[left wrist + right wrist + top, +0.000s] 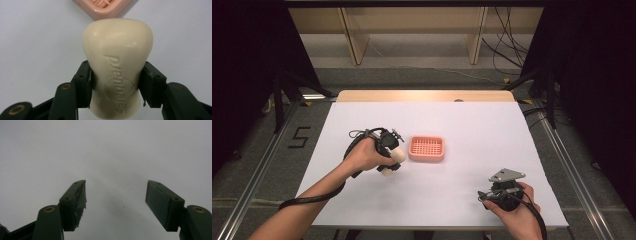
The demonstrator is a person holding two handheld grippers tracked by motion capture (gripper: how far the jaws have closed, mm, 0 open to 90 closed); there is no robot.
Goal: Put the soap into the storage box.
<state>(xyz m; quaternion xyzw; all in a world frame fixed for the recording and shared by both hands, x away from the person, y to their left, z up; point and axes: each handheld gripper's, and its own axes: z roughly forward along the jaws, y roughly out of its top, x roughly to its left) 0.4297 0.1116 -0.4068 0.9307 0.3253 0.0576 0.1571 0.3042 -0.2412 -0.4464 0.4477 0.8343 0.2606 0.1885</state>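
- The left gripper [116, 82] is clamped on a cream bar of soap [117, 65], one pad pressed to each narrow side at its waist.
- From above, the soap [393, 161] is held over the white table [472, 150], just left of the pink soap dish [426, 148] and not touching it.
- The left hand [367, 154] covers most of the left gripper [388, 150] in the high view; whether the soap's lower end rests on the table cannot be made out.
- In the left gripper view the dish [105, 8] is cut off by the top edge, one corner showing beyond the soap.
- The soap's stamped lettering reads upside down and is only partly legible.
- The right gripper [116, 202] has its jaws spread apart over bare table with nothing between them; in the high view it [492, 192] sits near the table's front right, partly hidden by the right hand [512, 207].
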